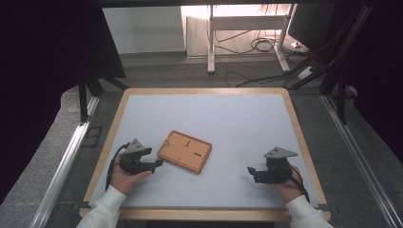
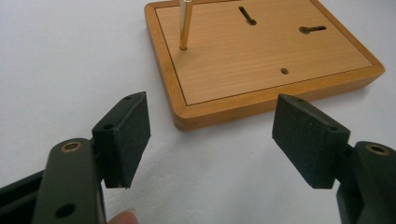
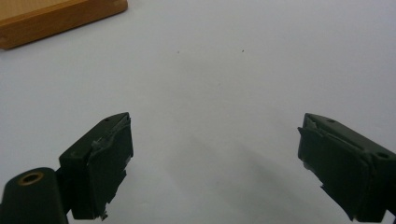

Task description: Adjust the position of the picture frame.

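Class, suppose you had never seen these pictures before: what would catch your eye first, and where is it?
First, the wooden board, lying skewed near the middle of the white table, with dark slots in its top and a thin brass pin standing upright near one corner. Next, the two black tools held at the near edge: the left tool open just short of the board's corner, the right tool open over bare table.

a lab: black curtains (image 1: 43,57), floor cables (image 1: 252,45), a monitor (image 1: 309,21).
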Available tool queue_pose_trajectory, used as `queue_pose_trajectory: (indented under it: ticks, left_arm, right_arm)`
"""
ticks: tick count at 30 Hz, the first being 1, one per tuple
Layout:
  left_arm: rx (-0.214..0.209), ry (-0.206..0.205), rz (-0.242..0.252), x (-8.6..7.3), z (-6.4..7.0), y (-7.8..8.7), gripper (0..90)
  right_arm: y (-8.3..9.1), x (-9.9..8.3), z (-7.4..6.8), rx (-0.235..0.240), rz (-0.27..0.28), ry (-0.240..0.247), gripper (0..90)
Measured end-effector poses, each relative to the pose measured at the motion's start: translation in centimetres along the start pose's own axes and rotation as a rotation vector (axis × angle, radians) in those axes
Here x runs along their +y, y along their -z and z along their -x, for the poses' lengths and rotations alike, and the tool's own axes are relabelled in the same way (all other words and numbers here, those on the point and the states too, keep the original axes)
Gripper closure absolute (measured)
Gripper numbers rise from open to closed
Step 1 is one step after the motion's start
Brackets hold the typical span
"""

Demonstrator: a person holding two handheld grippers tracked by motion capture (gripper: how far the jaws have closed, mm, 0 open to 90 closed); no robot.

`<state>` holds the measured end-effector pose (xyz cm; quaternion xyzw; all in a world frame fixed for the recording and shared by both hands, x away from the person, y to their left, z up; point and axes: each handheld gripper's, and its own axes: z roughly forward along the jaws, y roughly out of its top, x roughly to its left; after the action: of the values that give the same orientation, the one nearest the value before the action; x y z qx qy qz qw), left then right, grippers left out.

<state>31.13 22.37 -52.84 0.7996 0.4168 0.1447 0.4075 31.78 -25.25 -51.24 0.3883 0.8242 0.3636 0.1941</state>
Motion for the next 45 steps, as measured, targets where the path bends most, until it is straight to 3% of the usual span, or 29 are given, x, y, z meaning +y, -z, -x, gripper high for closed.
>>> queue_pose_trajectory:
  ticks: [8,30,40,45]
  left_arm:
    - [-0.003,-0.003,-0.003,0.1,0.2,0.1,27.7]
    - [-0.025,-0.001,-0.007,0.6,0.1,-0.3,28.2]
    - [-0.028,-0.013,0.006,1.4,-0.1,-0.3,28.5]
    - [-0.052,-0.007,-0.003,2.2,-0.2,-1.1,29.2]
  right_arm:
    - [0.0,0.0,-0.4,0.023,-0.003,0.026,11.1]
    - [0.6,-0.4,-0.7,-0.002,0.002,0.033,12.1]
    - [0.8,-0.6,-0.7,-0.018,0.002,0.046,12.2]
    - [0.8,-0.6,-0.7,-0.025,0.004,0.048,12.2]
